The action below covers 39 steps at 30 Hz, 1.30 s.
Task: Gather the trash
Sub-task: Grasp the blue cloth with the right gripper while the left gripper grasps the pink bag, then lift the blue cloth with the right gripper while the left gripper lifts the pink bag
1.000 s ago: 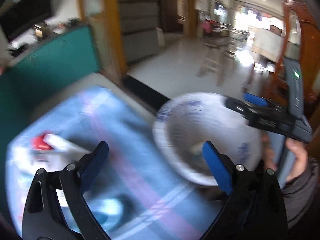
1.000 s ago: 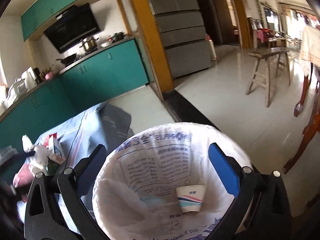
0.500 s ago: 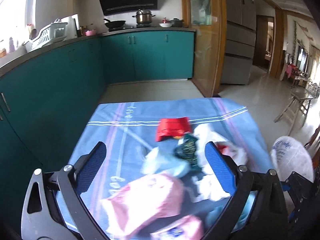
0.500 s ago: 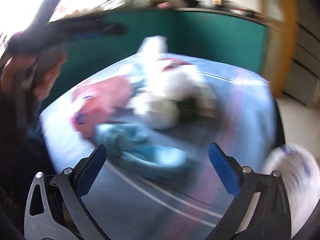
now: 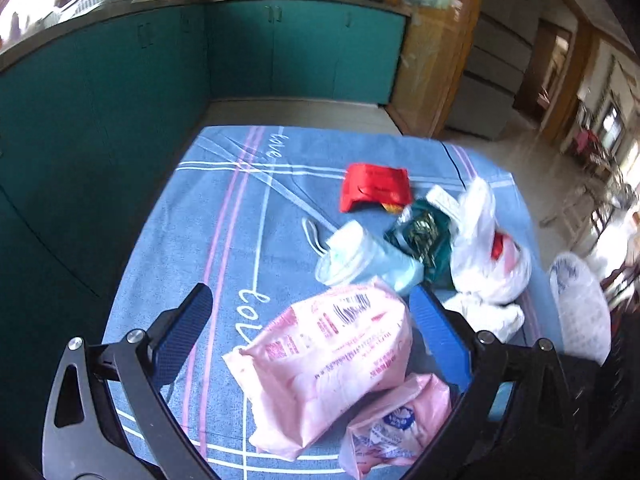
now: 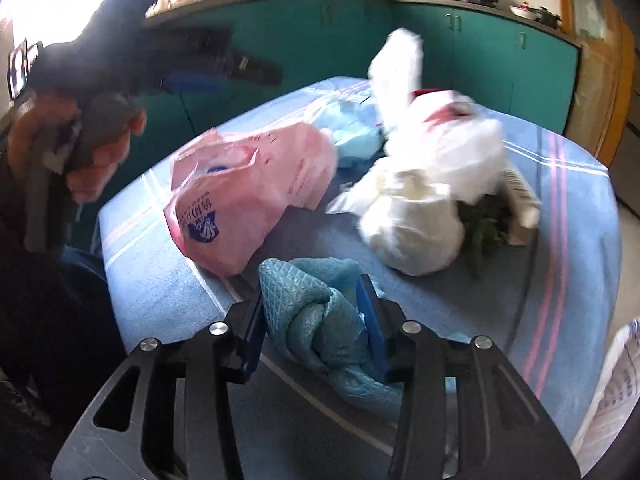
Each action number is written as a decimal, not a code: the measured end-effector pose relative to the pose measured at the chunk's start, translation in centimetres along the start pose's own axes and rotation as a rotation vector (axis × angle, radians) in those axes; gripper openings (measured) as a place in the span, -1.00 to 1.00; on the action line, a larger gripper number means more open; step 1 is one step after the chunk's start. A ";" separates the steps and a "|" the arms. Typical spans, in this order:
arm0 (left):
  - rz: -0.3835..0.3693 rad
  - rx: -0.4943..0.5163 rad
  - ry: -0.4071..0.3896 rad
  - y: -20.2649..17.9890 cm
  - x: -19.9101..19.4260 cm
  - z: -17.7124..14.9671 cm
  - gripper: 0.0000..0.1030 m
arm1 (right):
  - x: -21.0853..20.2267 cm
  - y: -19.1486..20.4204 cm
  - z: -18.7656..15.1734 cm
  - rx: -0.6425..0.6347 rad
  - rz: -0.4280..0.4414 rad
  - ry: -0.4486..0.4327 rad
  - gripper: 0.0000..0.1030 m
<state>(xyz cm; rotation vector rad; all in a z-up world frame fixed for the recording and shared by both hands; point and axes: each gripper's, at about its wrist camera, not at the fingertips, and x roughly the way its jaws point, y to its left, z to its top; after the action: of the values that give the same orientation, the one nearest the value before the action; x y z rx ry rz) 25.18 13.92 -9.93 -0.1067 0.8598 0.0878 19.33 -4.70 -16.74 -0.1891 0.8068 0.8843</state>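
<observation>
My right tool (image 6: 316,316) is closing on a crumpled teal cloth (image 6: 320,320) at the near edge of the surface (image 6: 520,300), which is draped in a blue striped cloth. The wad sits between the blue pads and they already press into its folds, so I take it as gripped, though the jaws are still drawing in. I went for it low and from the near side because it lay apart from the pile and bunches up easily.

My left tool (image 5: 312,320) hangs above the surface with its jaws wide apart and nothing in them, framing the large pink plastic bag (image 5: 324,360), likely my next pick.

The rest of the trash lies in a heap beyond: a smaller pink bag (image 5: 396,424) nearest me, a pale blue bag (image 5: 368,260), white plastic bags (image 5: 484,256), a dark green wrapper (image 5: 424,236) and a red packet (image 5: 374,186) farthest. The lined bin (image 5: 580,308) stands off the right edge, where this cloth should go.
</observation>
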 end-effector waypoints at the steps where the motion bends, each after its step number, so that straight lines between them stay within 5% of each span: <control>1: -0.006 0.028 0.011 -0.4 0.1 -0.2 0.91 | -0.9 -0.8 -0.3 0.015 -0.011 -0.020 -0.16; 8: 0.064 0.236 0.075 -3.8 1.7 -2.1 0.92 | -3.9 -6.7 -2.4 0.132 -0.079 -0.062 -0.11; 10: 0.069 0.247 0.074 -4.2 2.0 -2.3 0.92 | -4.1 -7.7 -2.7 0.163 -0.082 -0.065 -0.01; 13: 0.066 0.255 0.082 -4.8 2.0 -2.5 0.90 | -4.2 -7.8 -2.7 0.166 -0.099 -0.073 0.43; 15: 0.046 0.267 0.092 -5.1 2.1 -2.8 0.76 | -4.3 -7.2 -2.8 0.148 -0.112 -0.090 0.66; 22: 0.002 0.297 0.125 -5.7 2.7 -3.5 -0.04 | -3.9 -6.7 -2.8 0.133 -0.120 -0.076 0.69; 29: -0.026 0.275 0.071 -5.7 0.7 -3.5 -0.37 | -3.8 -6.3 -2.7 0.127 -0.135 -0.067 0.69; 39: -0.075 0.203 -0.185 -5.4 -4.8 -2.7 -0.44 | -3.1 -5.6 -2.7 0.093 -0.163 -0.027 0.69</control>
<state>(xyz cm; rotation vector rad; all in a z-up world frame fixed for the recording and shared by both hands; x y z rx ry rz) 20.72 8.08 -7.69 0.0590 0.6746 -0.0593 20.90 -11.47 -17.41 -0.1582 0.7945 0.6932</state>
